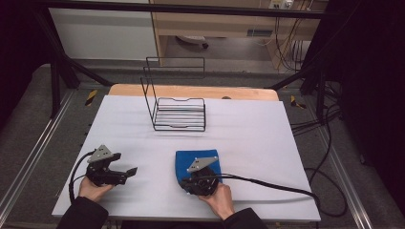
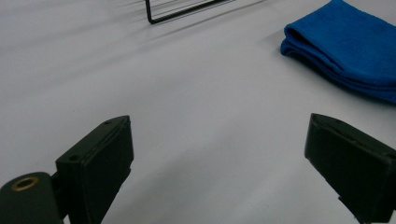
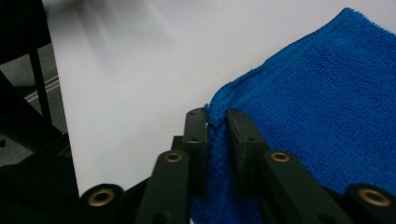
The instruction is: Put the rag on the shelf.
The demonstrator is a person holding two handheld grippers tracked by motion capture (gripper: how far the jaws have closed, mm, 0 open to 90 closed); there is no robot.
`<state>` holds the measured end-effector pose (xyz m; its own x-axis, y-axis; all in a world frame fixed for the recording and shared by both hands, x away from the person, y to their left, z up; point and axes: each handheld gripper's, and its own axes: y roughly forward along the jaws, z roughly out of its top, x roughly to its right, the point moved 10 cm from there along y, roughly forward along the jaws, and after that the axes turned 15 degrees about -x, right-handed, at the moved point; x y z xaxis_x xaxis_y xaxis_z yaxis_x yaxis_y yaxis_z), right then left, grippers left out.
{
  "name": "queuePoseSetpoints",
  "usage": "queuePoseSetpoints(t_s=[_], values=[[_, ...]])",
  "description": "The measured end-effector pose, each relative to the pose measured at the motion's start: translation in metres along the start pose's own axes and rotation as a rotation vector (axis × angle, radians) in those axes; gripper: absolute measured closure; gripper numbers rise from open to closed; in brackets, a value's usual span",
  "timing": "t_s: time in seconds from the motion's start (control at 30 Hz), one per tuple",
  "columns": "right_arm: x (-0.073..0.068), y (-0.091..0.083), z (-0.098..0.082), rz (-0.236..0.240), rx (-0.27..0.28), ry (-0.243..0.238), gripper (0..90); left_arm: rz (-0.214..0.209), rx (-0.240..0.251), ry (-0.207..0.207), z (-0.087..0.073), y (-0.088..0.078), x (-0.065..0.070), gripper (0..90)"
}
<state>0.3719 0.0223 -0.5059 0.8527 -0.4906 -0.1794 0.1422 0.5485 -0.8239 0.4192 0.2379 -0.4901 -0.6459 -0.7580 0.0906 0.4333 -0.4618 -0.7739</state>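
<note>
A folded blue towel (image 1: 184, 160) lies on the white table cover, near its front middle. My right gripper (image 1: 198, 174) sits over the towel's near edge, with its grey plate on top. In the right gripper view its jaws (image 3: 216, 116) stand close together on either side of the towel (image 3: 327, 93) at its corner, and cloth fills the narrow gap. My left gripper (image 1: 130, 172) rests at the front left, pointing right, wide open (image 2: 219, 158) with bare table between its jaws. The towel (image 2: 345, 42) lies beyond it to the right.
A black wire rack (image 1: 179, 114) with a tall back stands at the middle rear of the table; its corner (image 2: 187, 9) is seen from the left gripper. The white table cover (image 1: 267, 138) ends at a wooden strip behind. Cables trail off to the right.
</note>
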Motion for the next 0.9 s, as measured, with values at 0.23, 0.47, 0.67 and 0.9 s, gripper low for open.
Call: queuePoseSetpoints(t_s=[0.23, 0.47, 0.67, 0.9], values=[[0.003, -0.011, 0.005, -0.028, 0.038, 0.015, 44.3, 0.000, -0.003, 0.000, 0.000, 0.000, 0.000, 8.2], [0.019, -0.032, 0.007, -0.056, 0.086, 0.059, 22.3, 0.005, -0.006, -0.003, 0.001, 0.001, 0.000, 8.0], [0.045, -0.048, -0.001, -0.107, 0.111, 0.106, 9.3, 0.011, -0.017, -0.009, 0.001, 0.003, 0.000, 7.8], [0.074, -0.060, -0.019, -0.156, 0.106, 0.148, 3.4, 0.001, -0.020, -0.001, 0.004, 0.004, 0.006, 7.5]])
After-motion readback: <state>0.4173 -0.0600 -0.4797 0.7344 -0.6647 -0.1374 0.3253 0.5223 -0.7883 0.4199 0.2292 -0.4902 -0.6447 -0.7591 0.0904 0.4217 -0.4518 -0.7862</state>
